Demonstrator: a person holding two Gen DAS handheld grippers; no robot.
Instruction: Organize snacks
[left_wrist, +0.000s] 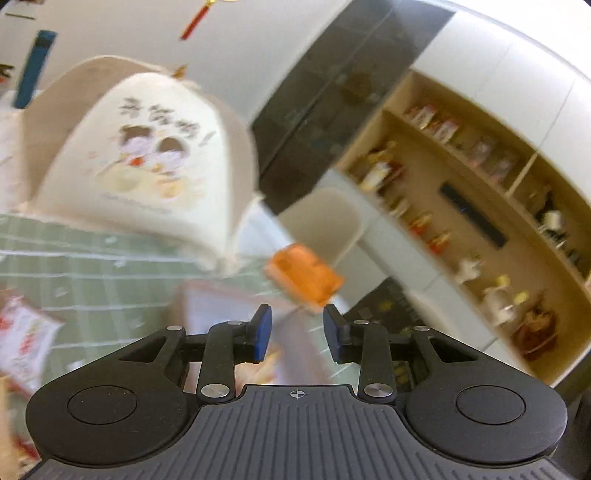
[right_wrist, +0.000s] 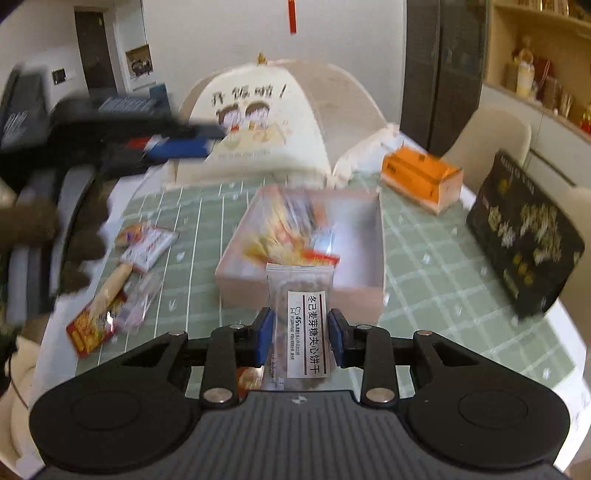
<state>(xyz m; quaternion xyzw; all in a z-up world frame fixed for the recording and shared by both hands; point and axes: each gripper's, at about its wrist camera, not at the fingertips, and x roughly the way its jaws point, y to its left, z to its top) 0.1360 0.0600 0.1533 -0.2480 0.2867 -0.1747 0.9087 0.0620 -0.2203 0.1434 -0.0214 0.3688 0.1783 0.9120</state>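
My right gripper (right_wrist: 301, 334) is shut on a clear biscuit packet (right_wrist: 301, 291) with a white printed label, held upright just in front of an open pink box (right_wrist: 380, 240) that has several snack packets inside. Loose snack packets (right_wrist: 147, 243) lie on the green checked cloth to the box's left, among them a red and yellow one (right_wrist: 92, 328). My left gripper (left_wrist: 299, 332) is raised over the table, its blue pads a little apart; the view is blurred and I see nothing clear between them. From the right wrist it shows as a dark smear (right_wrist: 195, 142) at upper left.
A domed cream food cover (right_wrist: 258, 122) stands behind the box, with a white bag (right_wrist: 362, 151) and an orange carton (right_wrist: 421, 177) to its right. A black printed box (right_wrist: 524, 236) leans at the table's right edge. A hand (right_wrist: 29, 225) is at far left. Chairs and a shelf (left_wrist: 480, 221) stand beyond.
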